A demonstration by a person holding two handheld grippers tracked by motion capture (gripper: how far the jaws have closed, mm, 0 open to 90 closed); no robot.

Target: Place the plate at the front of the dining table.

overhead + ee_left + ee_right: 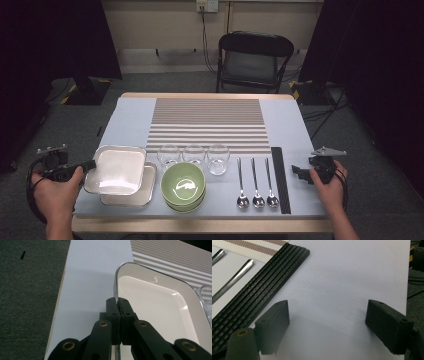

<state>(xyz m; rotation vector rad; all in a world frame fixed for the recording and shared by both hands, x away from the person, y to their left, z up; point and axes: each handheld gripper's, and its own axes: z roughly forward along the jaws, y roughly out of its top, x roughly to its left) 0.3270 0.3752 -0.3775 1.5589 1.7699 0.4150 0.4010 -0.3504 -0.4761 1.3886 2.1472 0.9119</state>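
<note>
so the left gripper [91, 164] has its jaws pinched tight on the near-left rim of the top tray [116, 170]; in the left gripper view you can see the shiny edge clamped right between the two pads [124, 307]. That tray sits tilted over a second tray [146, 192] just underneath it, so my read is this is the lift-off step, peeling the top one from the stack

right gripper [298, 173] is off at the far side of the table [130, 117], jaws spread wide with nothing between them, just hovering above bare tabletop. Closest to it is the black strip [280, 179], then past that three spoons [256, 182]

further out from the left gripper, beyond the trays, there's the stack of green bowls [183, 186] and the row of glasses [195, 156], with the striped mat [209, 125] behind

next move I'd guess needs a steady raise so the tray doesn't swing or slip off a one-edge grip, and it has to clear those glasses, which are pretty close to the tray's far edge
</note>
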